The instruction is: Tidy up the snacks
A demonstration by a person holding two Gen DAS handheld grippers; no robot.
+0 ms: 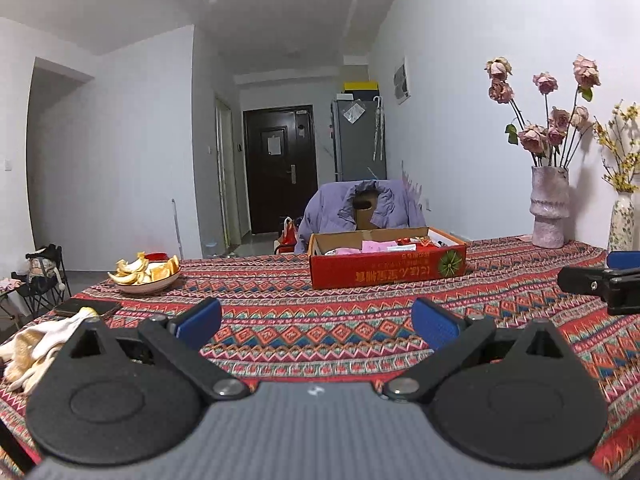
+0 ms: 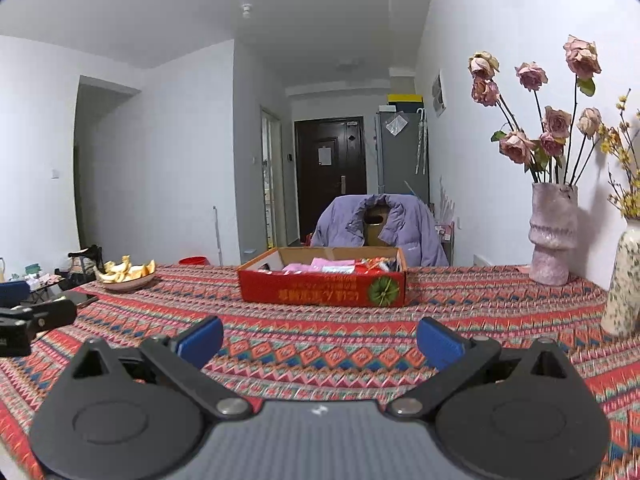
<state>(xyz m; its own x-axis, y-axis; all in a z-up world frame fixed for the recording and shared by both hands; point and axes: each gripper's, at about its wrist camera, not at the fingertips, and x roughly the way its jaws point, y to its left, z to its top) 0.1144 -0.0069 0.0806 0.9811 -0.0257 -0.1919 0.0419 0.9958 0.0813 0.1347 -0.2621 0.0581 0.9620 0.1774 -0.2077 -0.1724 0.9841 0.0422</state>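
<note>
Left gripper (image 1: pixel 316 322) hovers over bare desk (image 1: pixel 304 300), jaws spread wide and empty; the box (image 1: pixel 386 266) sits beyond, toward the far edge. Right gripper (image 2: pixel 320 338) likewise gapes empty above open cloth, box (image 2: pixel 322 286) straight ahead mid-desk, snacks (image 2: pixel 332 266) inside.

Table covered edge to edge w/ a red, orange and teal zigzag-patterned woven cloth (image 1: pixel 320 320). Near the far edge, centre, an open red cardboard box (image 1: pixel 386 270) is seen resting flat on the cloth, pink and red packets inside. Far left, a shallow pale ceramic plate heaped w/ orange peel (image 1: pixel 146 276) is set down. Near left corner: a flat black phone (image 1: pixel 86 308) is laid by a crumpled cream knitted cloth (image 1: pixel 36 346), the two just touching. Far right, by the wall, a tall mottled pink ceramic vase of dried roses (image 2: pixel 554 234) is stood upright, and beside it a cream speckled vase w/ yellow sprigs (image 2: pixel 624 280).
</note>
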